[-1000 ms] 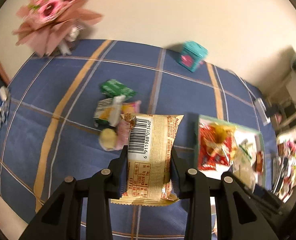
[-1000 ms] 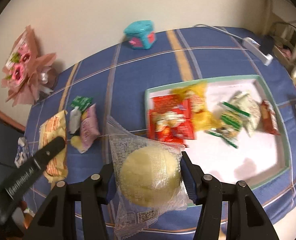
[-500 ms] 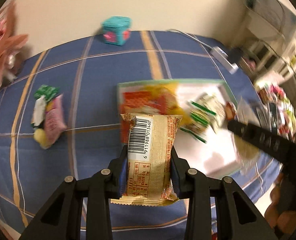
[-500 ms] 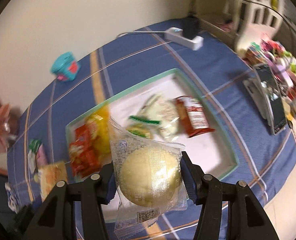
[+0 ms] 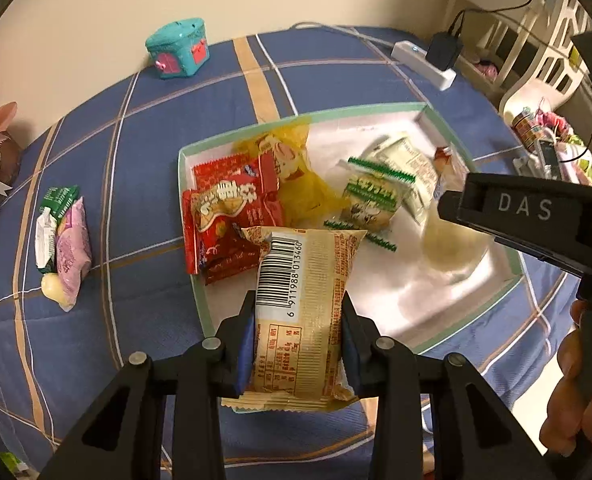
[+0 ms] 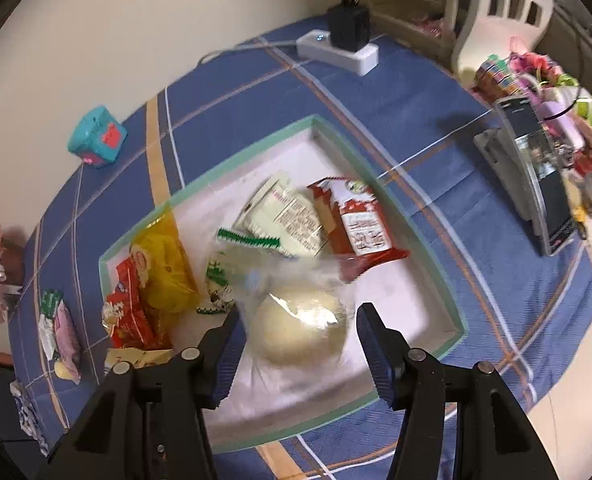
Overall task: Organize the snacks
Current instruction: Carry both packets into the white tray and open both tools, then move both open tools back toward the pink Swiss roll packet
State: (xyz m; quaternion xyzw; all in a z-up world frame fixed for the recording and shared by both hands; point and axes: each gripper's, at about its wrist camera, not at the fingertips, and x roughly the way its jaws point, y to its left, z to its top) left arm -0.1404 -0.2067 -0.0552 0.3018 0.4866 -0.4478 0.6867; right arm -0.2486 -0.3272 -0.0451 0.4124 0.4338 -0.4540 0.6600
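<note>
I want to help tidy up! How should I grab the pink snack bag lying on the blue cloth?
Pinch the pink snack bag across its puffy middle, probably straight from above. It lies flat; the edge facing the tray is free, the green packet crowds the other.

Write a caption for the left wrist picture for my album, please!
Left gripper clamps a tan barcoded snack pack above the green-rimmed tray of snacks.

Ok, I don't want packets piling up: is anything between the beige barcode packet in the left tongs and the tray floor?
Nothing visible blocks it. The beige packet sits above the tray's near edge; bare white floor shows beside it, the red packets lying just beyond.
</note>
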